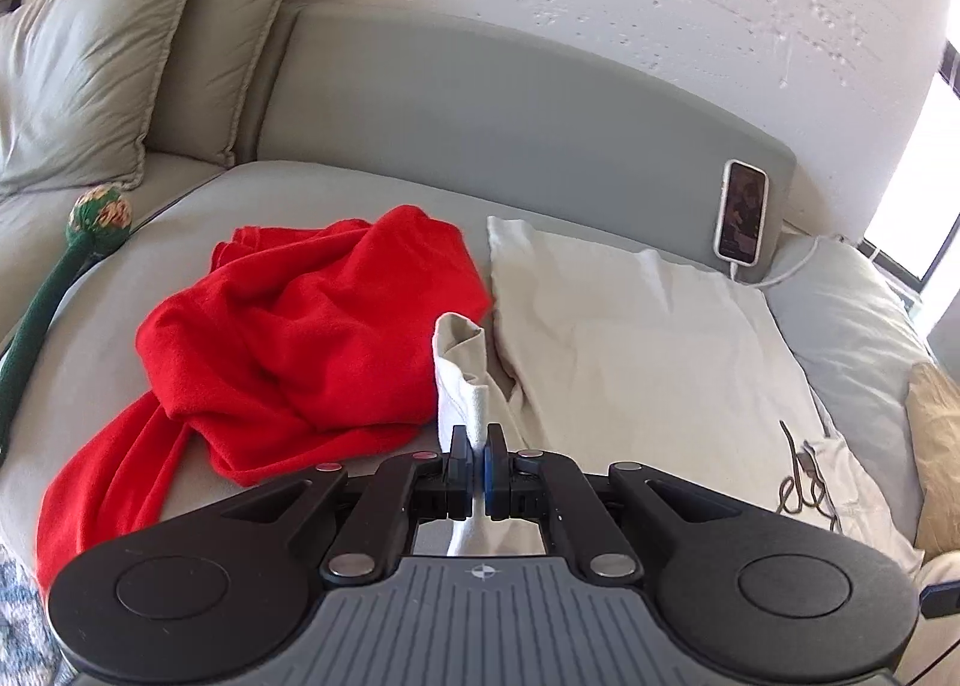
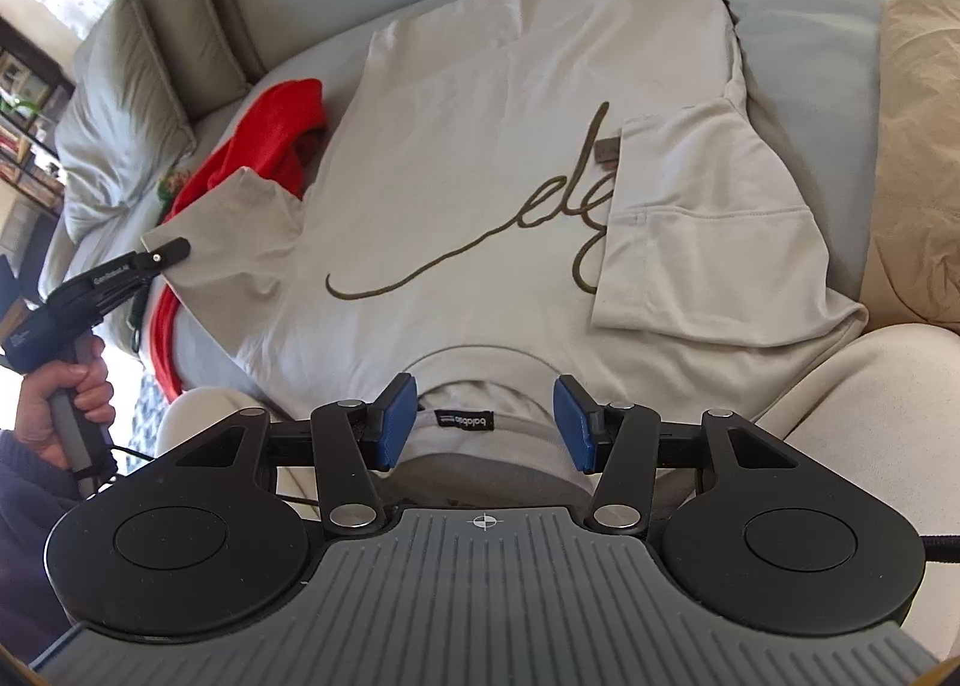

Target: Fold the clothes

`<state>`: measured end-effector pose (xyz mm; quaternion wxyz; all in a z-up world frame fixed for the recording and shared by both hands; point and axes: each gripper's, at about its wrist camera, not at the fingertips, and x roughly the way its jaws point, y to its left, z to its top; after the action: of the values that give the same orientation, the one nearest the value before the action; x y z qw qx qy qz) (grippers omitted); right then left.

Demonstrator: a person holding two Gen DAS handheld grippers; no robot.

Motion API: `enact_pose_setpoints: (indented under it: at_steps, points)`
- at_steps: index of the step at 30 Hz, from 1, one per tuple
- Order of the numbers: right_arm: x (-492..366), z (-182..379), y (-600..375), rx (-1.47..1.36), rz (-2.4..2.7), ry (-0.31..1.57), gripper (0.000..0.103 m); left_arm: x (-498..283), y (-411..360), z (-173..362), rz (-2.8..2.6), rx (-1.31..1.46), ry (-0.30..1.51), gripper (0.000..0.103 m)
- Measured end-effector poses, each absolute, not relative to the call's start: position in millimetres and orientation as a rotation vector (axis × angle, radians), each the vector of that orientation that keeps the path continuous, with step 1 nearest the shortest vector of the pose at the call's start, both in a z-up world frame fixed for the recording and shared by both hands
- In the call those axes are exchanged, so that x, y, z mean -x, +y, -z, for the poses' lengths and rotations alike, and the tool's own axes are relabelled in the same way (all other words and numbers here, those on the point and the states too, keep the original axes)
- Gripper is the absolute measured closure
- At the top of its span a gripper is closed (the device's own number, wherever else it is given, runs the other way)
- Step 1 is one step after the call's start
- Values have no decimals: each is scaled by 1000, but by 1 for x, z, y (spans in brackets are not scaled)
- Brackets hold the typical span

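Observation:
A cream T-shirt (image 2: 480, 146) with a dark script print lies spread on the grey bed, collar toward me. Its right sleeve (image 2: 702, 224) is folded in over the chest. My left gripper (image 1: 478, 449) is shut on the left sleeve (image 1: 462, 362) and lifts its hem; it also shows in the right wrist view (image 2: 171, 254) at the sleeve's edge (image 2: 240, 230). My right gripper (image 2: 483, 425) is open and empty, hovering over the collar (image 2: 474, 380).
A crumpled red garment (image 1: 288, 338) lies left of the shirt. A phone (image 1: 741, 212) on a cable leans on the headboard (image 1: 480, 104). Pillows (image 1: 90, 68) stand at back left. A tan cushion (image 2: 918, 146) lies at right. A green stick toy (image 1: 72, 248) lies at left.

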<state>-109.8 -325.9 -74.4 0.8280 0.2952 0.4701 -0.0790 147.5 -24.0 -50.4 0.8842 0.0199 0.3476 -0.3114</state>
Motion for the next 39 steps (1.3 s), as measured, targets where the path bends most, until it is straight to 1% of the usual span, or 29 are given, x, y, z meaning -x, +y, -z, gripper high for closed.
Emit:
enact_pose_setpoints:
  at_steps: [5,8,14,16,18,19,20,21,24,26,28,30,31,32,33,37,39]
  points:
    - [114,77,-331,-644,178,998,50,-103,-68,62,737,-283,638,103]
    - [117,78,-333,-655,184,998,50,-75,-93,77,805,-391,628,102]
    - [120,82,-338,-670,192,1001,50,-46,-128,105,849,-426,701,102]
    - [121,84,-340,-676,194,1004,50,-41,-135,113,829,-435,741,100]
    - [122,85,-341,-683,194,1007,50,-34,-138,115,812,-473,748,91]
    - [122,86,-342,-686,195,1007,49,-31,-137,112,808,-493,751,82]
    - [123,86,-343,-688,195,1009,48,-29,-136,108,810,-502,768,60]
    - [123,86,-344,-691,196,1009,46,-26,-133,103,822,-500,786,55]
    - [125,88,-347,-700,199,1008,46,-26,-111,87,890,-396,839,52]
    - [125,88,-351,-708,205,1000,46,-37,-89,79,854,-281,852,52]
    - [126,88,-356,-718,214,986,46,-61,-64,74,773,-105,872,53]
    - [127,89,-362,-734,225,972,46,-84,-45,70,691,52,873,65]
    - [127,90,-364,-743,231,968,46,-93,-44,68,686,93,863,69]
    - [127,92,-366,-750,236,968,46,-101,-48,67,693,119,860,79]
    - [126,93,-367,-756,239,970,46,-108,-58,66,697,129,864,85]
    - [124,95,-367,-762,235,976,46,-123,-120,72,697,17,924,88]
    - [125,94,-367,-761,232,975,46,-134,-143,79,710,44,987,83]
